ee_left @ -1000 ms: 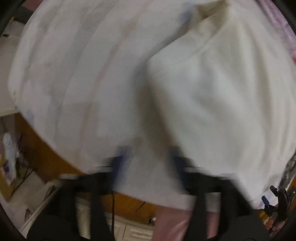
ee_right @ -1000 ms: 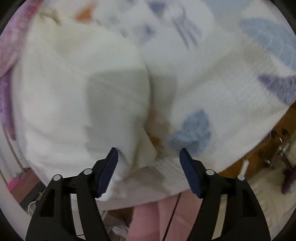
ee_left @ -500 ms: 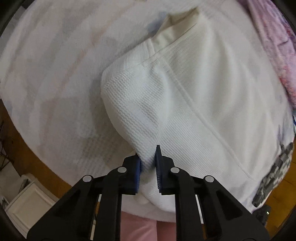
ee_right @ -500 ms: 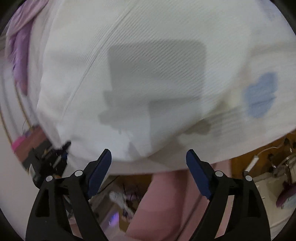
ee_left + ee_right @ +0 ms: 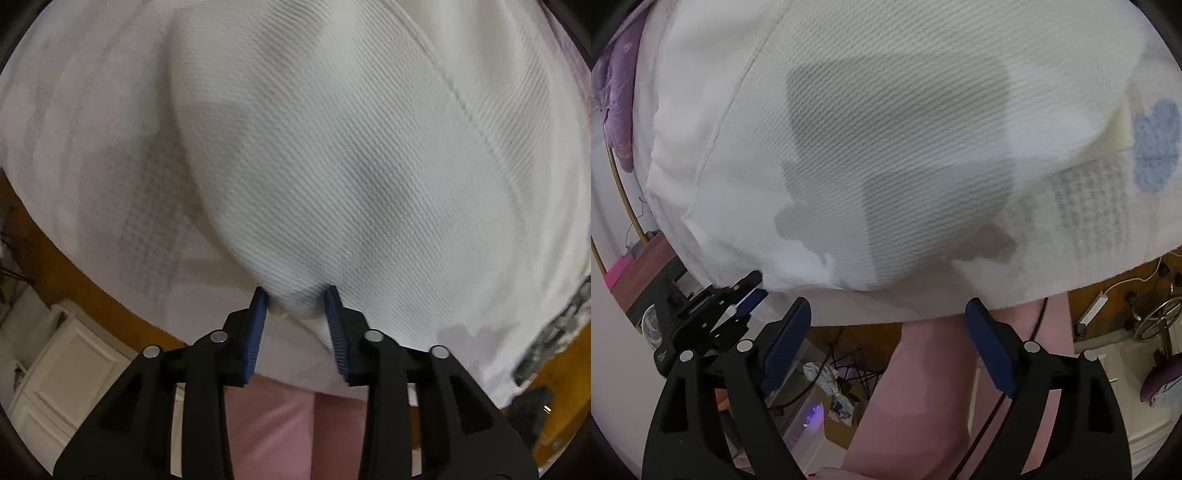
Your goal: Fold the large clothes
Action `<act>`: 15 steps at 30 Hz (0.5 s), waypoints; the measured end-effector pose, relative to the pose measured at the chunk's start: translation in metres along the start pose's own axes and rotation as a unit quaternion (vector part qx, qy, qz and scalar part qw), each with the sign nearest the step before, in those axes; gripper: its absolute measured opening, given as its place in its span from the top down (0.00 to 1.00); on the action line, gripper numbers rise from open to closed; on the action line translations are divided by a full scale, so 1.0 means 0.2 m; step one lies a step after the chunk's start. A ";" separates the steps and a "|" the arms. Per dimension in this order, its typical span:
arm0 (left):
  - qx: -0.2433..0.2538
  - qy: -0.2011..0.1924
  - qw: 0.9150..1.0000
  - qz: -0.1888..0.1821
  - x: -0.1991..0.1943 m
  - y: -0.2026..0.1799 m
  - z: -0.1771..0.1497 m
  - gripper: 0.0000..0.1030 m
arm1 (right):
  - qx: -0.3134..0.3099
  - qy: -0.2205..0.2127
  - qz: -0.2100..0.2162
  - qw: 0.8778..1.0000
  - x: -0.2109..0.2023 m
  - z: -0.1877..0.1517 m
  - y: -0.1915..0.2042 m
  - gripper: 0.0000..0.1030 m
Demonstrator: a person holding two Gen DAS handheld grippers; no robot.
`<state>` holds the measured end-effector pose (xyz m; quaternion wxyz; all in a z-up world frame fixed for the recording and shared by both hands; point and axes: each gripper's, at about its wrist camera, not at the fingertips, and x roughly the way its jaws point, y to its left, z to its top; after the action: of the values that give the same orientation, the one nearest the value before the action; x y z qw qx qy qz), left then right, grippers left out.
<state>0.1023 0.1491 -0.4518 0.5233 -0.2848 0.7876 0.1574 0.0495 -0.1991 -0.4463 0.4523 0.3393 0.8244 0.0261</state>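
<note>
Between the opening jaws of the left gripper (image 5: 295, 295) sat a corner of the white ribbed garment (image 5: 332, 166). Right gripper (image 5: 886, 314) hung wide and empty. That loose corner could slip off the edge and spoil the fold.

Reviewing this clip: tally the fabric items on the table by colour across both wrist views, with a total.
White textured garment: 1
White cloth with blue patches, under the garment: 1
Purple-pink fabric at the far edge: 1
Grey patterned fabric at the table's side: 1
Total: 4
</note>
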 end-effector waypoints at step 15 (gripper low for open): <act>-0.001 0.008 0.997 -0.079 -0.13 -0.09 -0.01 0.95 | 0.024 0.017 0.045 0.999 0.01 -0.03 0.04 0.20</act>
<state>0.1190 0.1408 -0.4260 0.5277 -0.3484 0.7663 0.1143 0.0481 -0.1909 -0.4406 0.4279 0.3867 0.8163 0.0323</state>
